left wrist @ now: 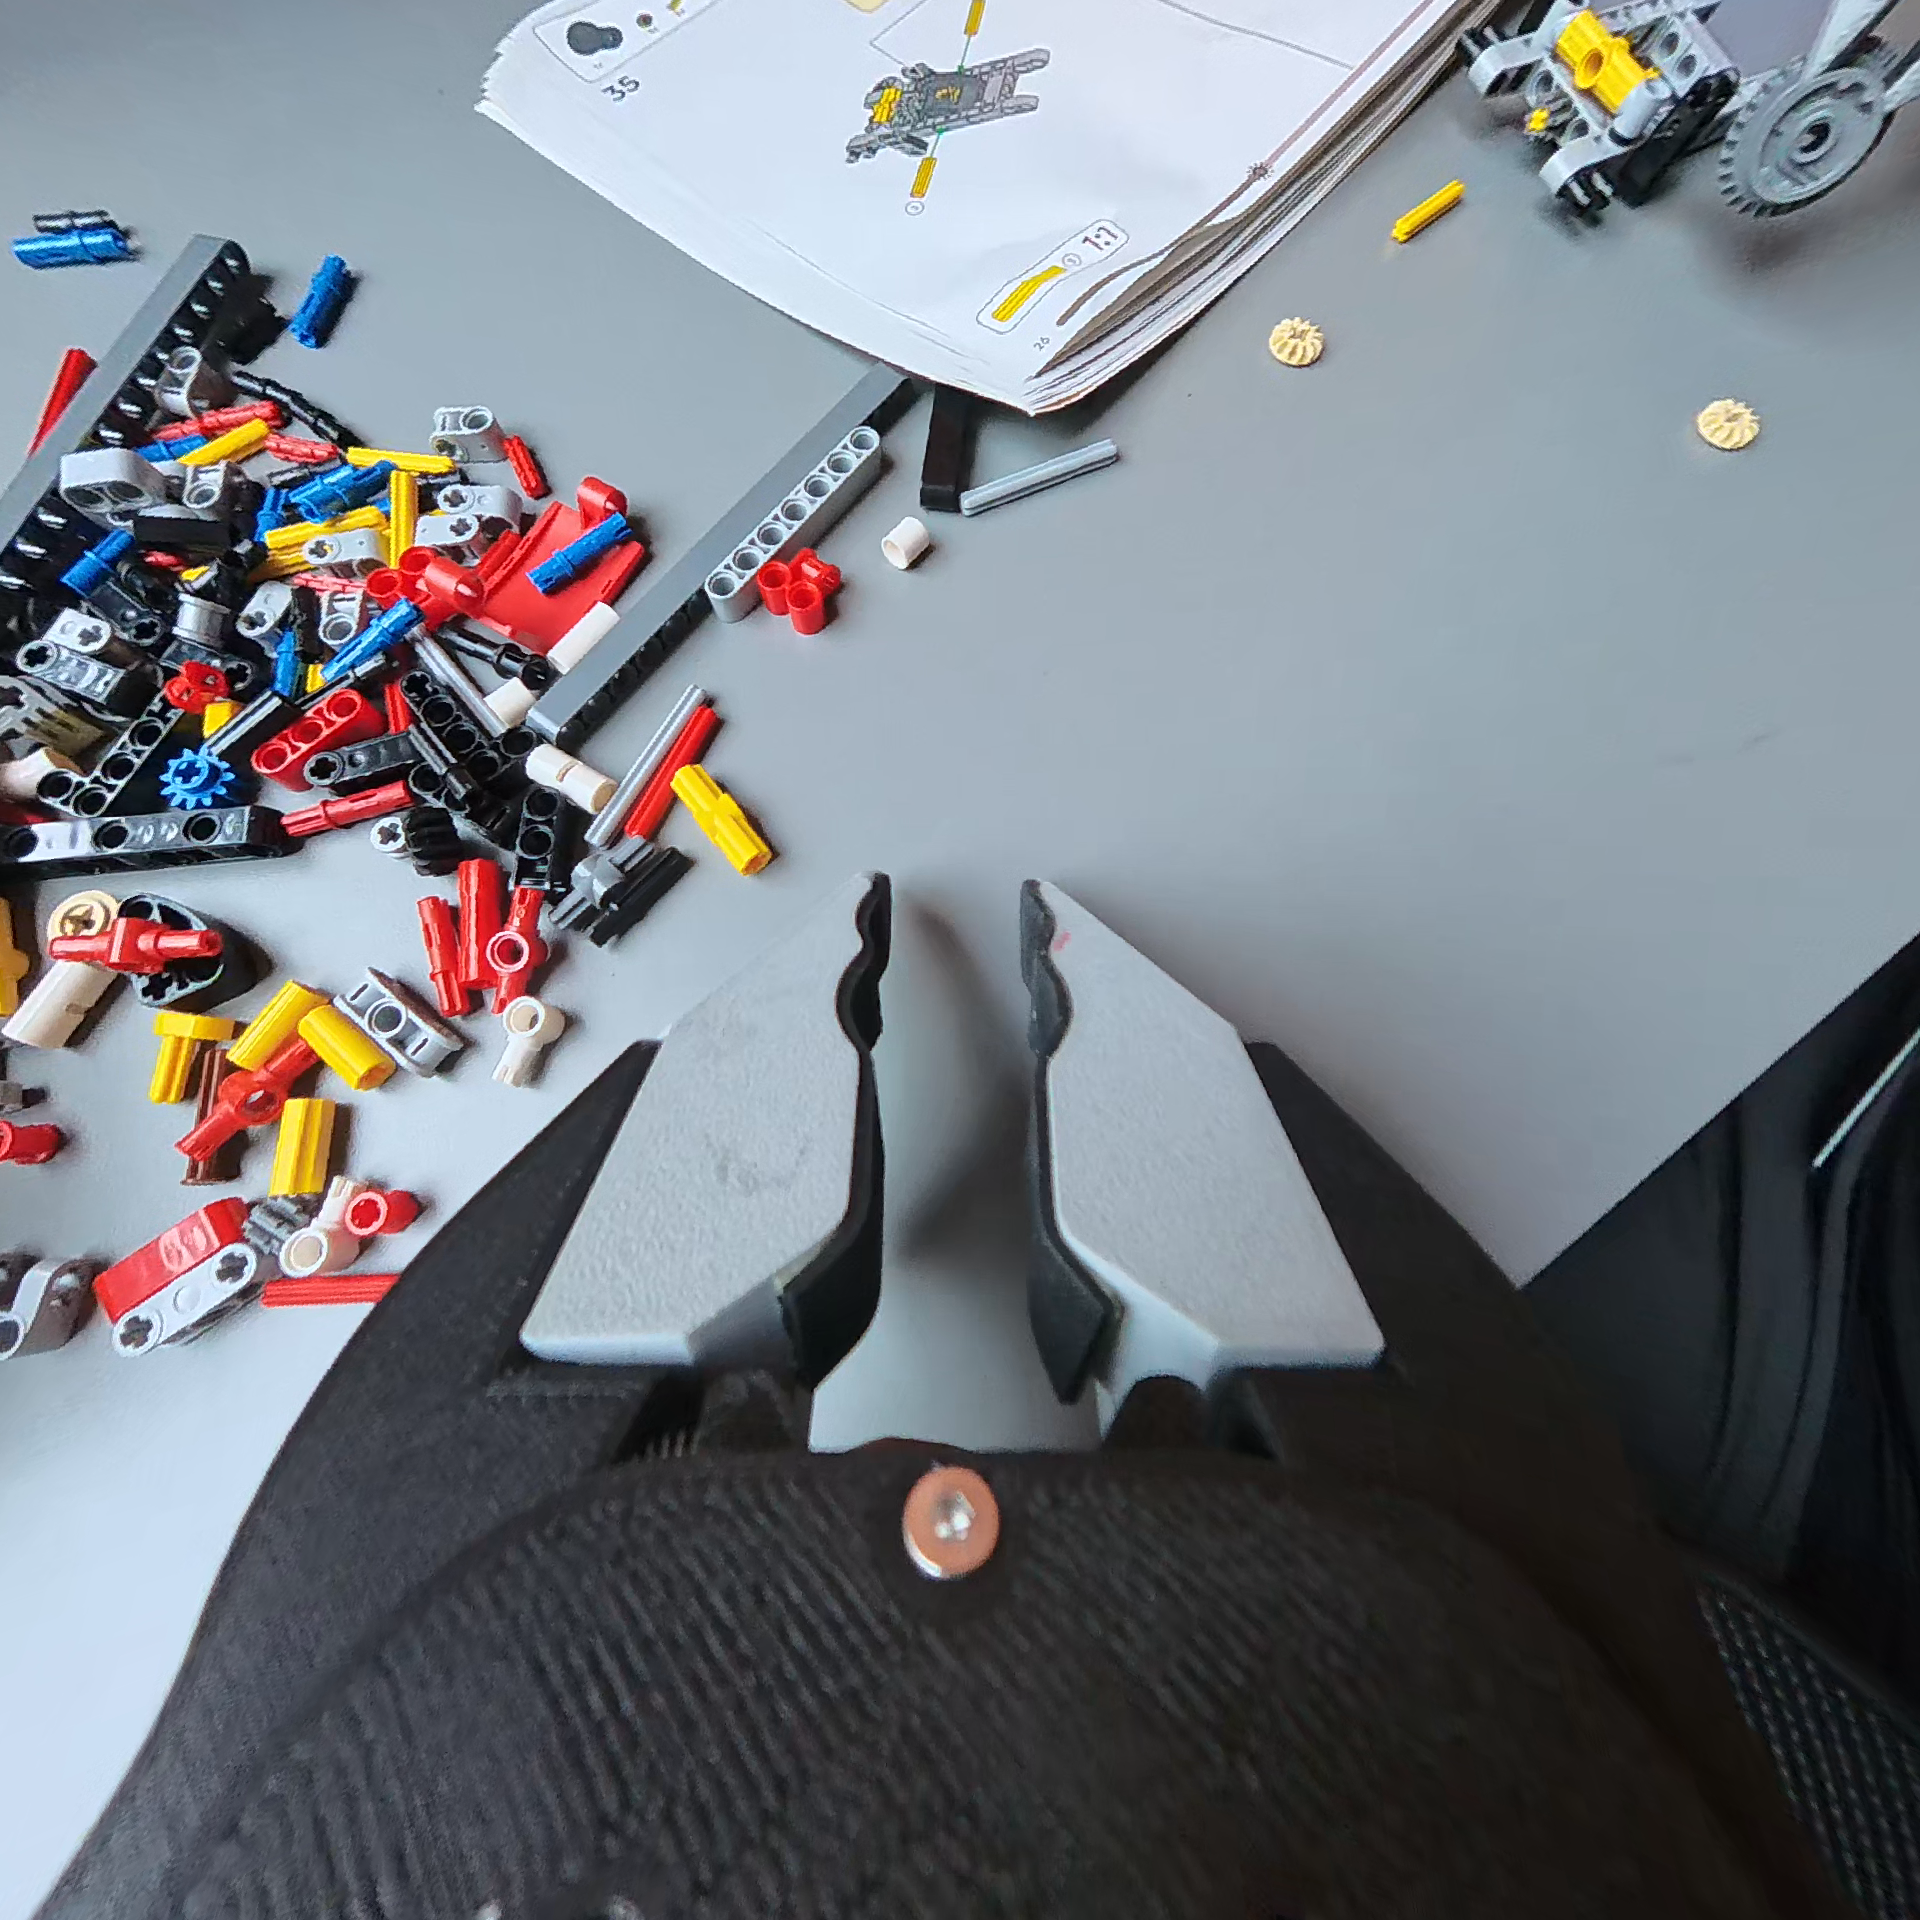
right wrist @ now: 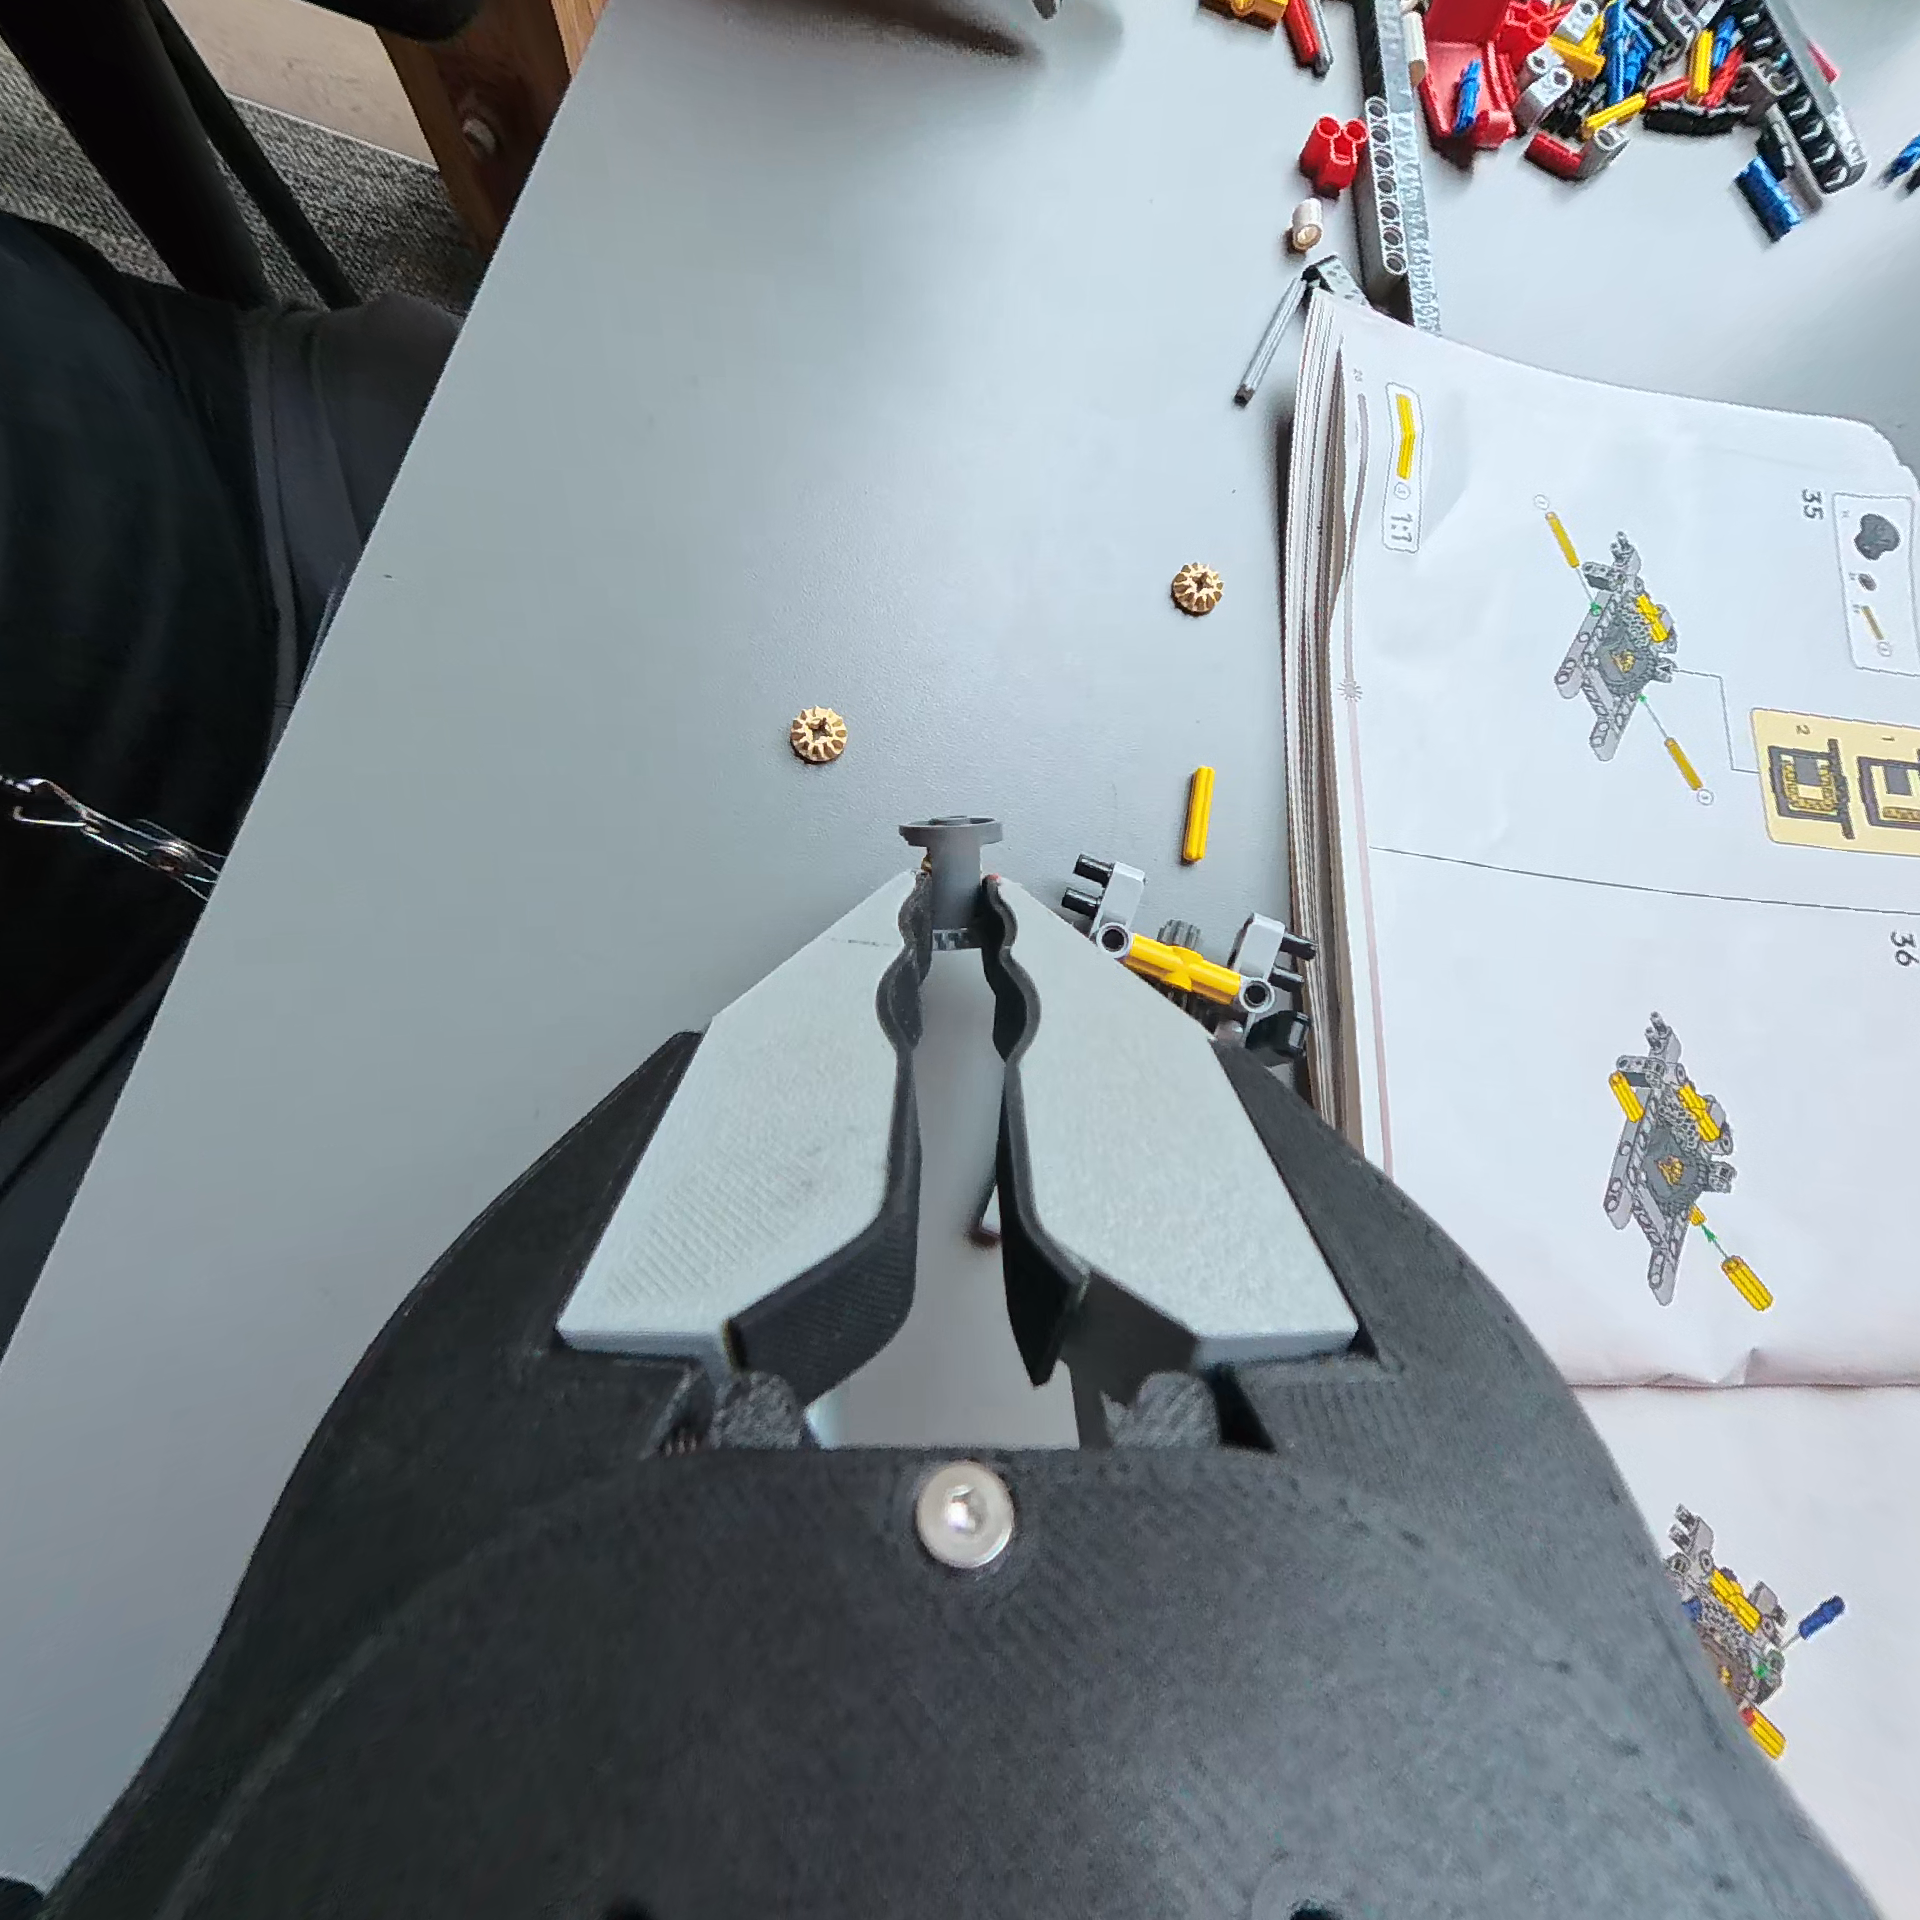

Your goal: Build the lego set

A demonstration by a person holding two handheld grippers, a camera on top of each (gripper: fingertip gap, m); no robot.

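The part-built lego assembly (right wrist: pixel 1195 966), grey frame with a yellow cross-piece and black pins, is off the table in the right wrist view, held by the right gripper (right wrist: pixel 951 894); its jaws are clamped on a dark grey stem of the assembly that pokes out past the fingertips, flanged end up; most of the build hangs to the right of the fingers, next to the instruction booklet (right wrist: pixel 1558 935); in the left wrist view the same assembly (left wrist: pixel 1621 94) shows far off at the top right with a grey gear wheel on it.

Left gripper (left wrist: pixel 956 914) hovers over bare grey table (left wrist: pixel 1351 675), jaws apart, nothing between them.

Near the build: a short yellow axle (right wrist: pixel 1198 814) just left of the booklet edge; two tan bevel gears (right wrist: pixel 819 736) (right wrist: pixel 1197 589) loose on the table, apart from each other.

Farther out: the loose parts pile (left wrist: pixel 291 675), red, yellow, blue, black and grey pieces, left of the left gripper; long grey beam (left wrist: pixel 717 582) at its edge; a small white bush (left wrist: pixel 904 541) and light grey axle (left wrist: pixel 1039 476) lie by the booklet's corner.
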